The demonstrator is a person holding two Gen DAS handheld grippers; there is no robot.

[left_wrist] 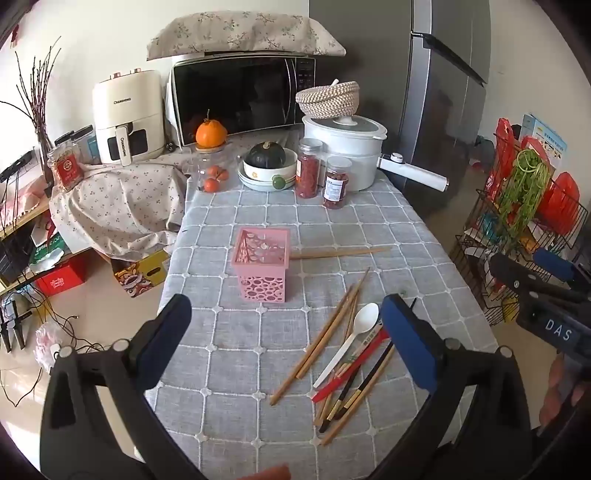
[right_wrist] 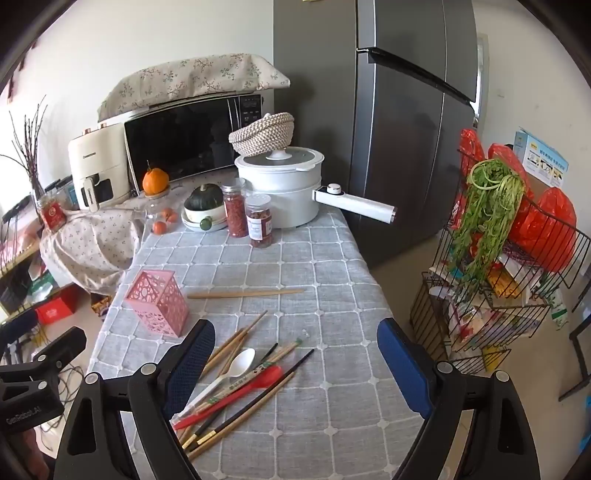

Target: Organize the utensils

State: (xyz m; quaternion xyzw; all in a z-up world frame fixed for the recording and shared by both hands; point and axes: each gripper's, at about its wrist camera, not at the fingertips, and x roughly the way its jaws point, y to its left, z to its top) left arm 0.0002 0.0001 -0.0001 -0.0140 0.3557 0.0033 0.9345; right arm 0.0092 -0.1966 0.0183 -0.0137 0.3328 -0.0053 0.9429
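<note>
Both claws, left claw (left_wrist: 284, 354) and right claw (right_wrist: 295, 365), gape wide, empty, above loose utensils (right_wrist: 240, 384)

Grey checked tablecloth (left_wrist: 332, 229) over the table. At the far end, black-fronted microwave (left_wrist: 240, 99) under a floral cloth (left_wrist: 240, 33), cream air fryer (left_wrist: 127, 114) to its left, dark refrigerator (left_wrist: 436, 103) to its right. White electric pot (left_wrist: 347, 147) with long handle, woven basket (left_wrist: 327, 98) on its lid. Before the pot, two clear jars (left_wrist: 321, 177) of red contents; beside them a dark green squash (left_wrist: 266, 155) in a bowl. An orange (left_wrist: 210, 133) atop a glass jar holding smaller ones. Off the table's right edge, a black wire rack (right_wrist: 517, 280) with leafy greens (right_wrist: 487, 214) and red plastic bags (right_wrist: 546, 221).
</note>
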